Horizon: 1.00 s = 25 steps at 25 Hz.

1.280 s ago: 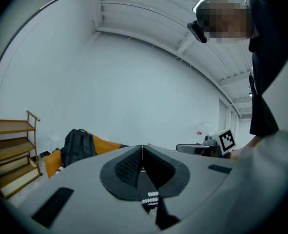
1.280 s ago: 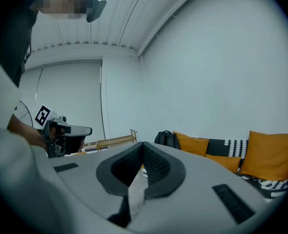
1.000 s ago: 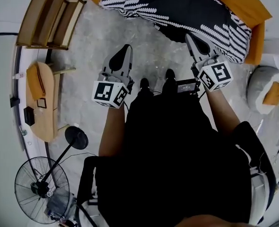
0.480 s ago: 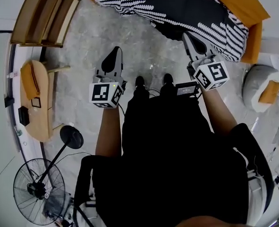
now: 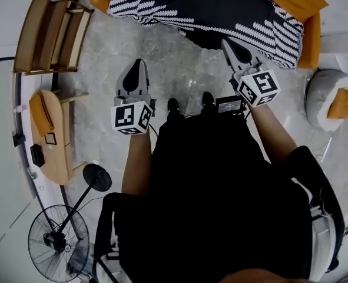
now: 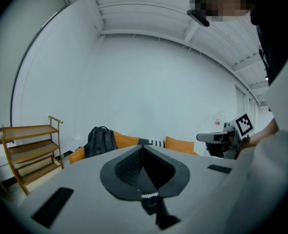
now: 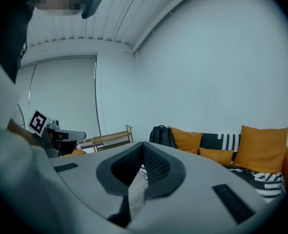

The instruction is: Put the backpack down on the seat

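The backpack (image 6: 101, 141) stood upright on the sofa (image 5: 312, 40). Keep left gripper (image 5: 136, 66) and right gripper (image 5: 228, 43), jaws closed and empty, clear of it.

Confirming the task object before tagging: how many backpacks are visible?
1. The black fabric backpack stands upright at the end of the orange sofa nearest the wooden shelf rack; its base is hidden. Others could be hidden behind the person.

light: bright, even, soft shadows | lens: fisheye, dark vignetted corners | focus: sharp
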Motion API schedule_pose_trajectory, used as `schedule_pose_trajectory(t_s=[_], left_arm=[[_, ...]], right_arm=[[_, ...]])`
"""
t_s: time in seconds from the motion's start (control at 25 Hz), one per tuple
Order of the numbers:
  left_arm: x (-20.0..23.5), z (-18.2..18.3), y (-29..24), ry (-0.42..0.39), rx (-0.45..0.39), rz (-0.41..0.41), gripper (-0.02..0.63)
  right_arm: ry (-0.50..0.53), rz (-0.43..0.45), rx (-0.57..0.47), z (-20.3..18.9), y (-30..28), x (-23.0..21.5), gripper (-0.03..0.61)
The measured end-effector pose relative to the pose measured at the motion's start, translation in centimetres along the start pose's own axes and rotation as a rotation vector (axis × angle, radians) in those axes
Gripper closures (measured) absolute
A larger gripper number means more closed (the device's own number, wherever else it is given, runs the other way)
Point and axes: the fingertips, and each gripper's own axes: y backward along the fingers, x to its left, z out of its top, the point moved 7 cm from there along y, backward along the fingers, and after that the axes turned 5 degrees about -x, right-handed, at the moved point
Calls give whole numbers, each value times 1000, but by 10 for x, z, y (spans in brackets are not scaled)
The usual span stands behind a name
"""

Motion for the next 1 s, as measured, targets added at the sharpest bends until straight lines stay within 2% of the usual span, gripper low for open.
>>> schedule_pose_trajectory(t_s=[0.36, 1.0], left_arm=[[-12, 5, -10, 6, -23, 23, 595], [-5, 0, 5, 43, 45, 20, 595]], right_arm=[[21, 12, -18, 5, -5, 4, 548], [5, 11, 8, -3, 0, 12, 548]])
